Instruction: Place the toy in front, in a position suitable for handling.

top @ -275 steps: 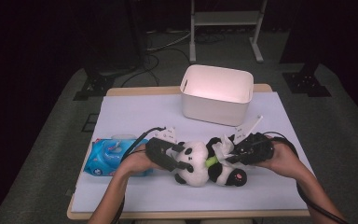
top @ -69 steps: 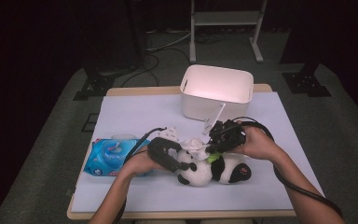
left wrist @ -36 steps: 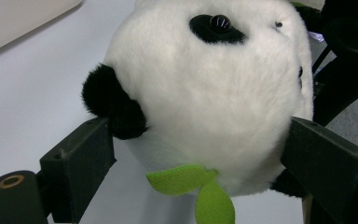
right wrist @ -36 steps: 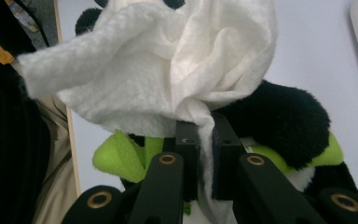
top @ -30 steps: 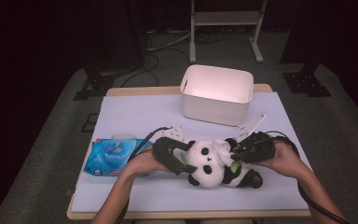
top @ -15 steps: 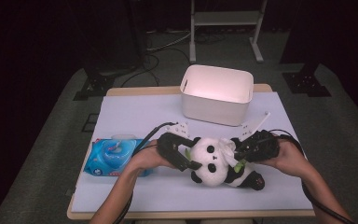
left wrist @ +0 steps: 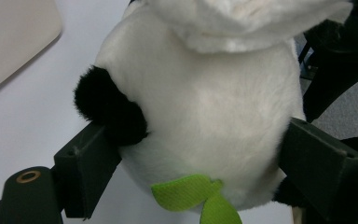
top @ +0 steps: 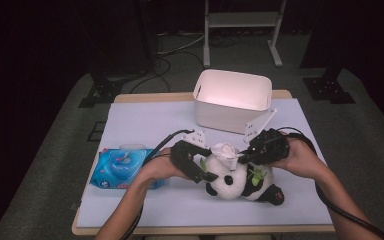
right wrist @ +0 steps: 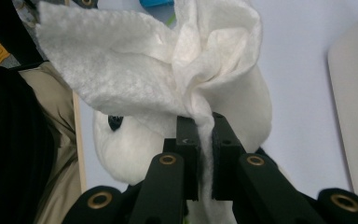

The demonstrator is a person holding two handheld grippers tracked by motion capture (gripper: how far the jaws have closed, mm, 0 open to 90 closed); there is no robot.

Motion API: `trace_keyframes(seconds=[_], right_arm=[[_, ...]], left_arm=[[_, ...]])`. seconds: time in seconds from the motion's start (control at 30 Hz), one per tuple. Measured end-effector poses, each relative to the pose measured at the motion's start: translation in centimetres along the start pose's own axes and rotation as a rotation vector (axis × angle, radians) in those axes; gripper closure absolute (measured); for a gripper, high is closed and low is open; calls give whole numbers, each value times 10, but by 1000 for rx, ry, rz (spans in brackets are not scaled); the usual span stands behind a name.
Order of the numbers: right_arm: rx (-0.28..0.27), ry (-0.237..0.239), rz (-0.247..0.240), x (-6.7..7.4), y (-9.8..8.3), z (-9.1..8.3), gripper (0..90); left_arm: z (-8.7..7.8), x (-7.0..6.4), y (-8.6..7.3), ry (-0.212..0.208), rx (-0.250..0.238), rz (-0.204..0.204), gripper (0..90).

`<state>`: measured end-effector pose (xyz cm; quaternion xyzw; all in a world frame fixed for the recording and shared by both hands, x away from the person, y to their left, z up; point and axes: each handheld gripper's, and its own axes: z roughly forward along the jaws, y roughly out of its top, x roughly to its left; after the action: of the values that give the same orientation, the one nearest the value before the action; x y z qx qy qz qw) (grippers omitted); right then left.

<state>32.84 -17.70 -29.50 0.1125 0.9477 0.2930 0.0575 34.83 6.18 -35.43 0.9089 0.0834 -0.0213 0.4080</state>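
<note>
A black-and-white plush panda [top: 230, 182] with a green ribbon lies on the table in front of me. My left gripper [top: 211, 167] has the panda's white head [left wrist: 205, 107] between its two jaws. The jaws have just been closing, and both pads press into the fur. My right gripper [top: 242, 155] is shut on a crumpled white wipe [right wrist: 200, 60] and holds it just over the head [right wrist: 116, 154]. The wipe [top: 225, 150] drapes on the panda's crown, and its edge [left wrist: 242, 23] hangs at the top of the left gripper view.
A white bin [top: 220, 116] stands at the back of the pale mat [top: 150, 120], just behind the right hand. A blue pack of wipes [top: 122, 167] lies left of the left hand. Both cables trail toward the near edge.
My right gripper has lifted with the wipe and come a little left, over the panda's head. The left gripper has stayed around the head.
</note>
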Motion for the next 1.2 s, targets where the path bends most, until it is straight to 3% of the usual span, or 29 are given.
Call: trace_keyframes(seconds=[0.37, 0.57, 0.93, 1.2], right_arm=[[12, 13, -25, -4, 18, 10, 838], [16, -3, 4, -8, 6, 6, 838], [55, -12, 101, -16, -35, 4, 837], [42, -21, 76, -16, -23, 1, 837]], left_arm=[[0, -1, 0, 10, 4, 7, 149], [0, -2, -1, 14, 2, 6, 149], [0, -2, -2, 13, -12, -2, 149], [-1, -4, 3, 20, -1, 20, 149]])
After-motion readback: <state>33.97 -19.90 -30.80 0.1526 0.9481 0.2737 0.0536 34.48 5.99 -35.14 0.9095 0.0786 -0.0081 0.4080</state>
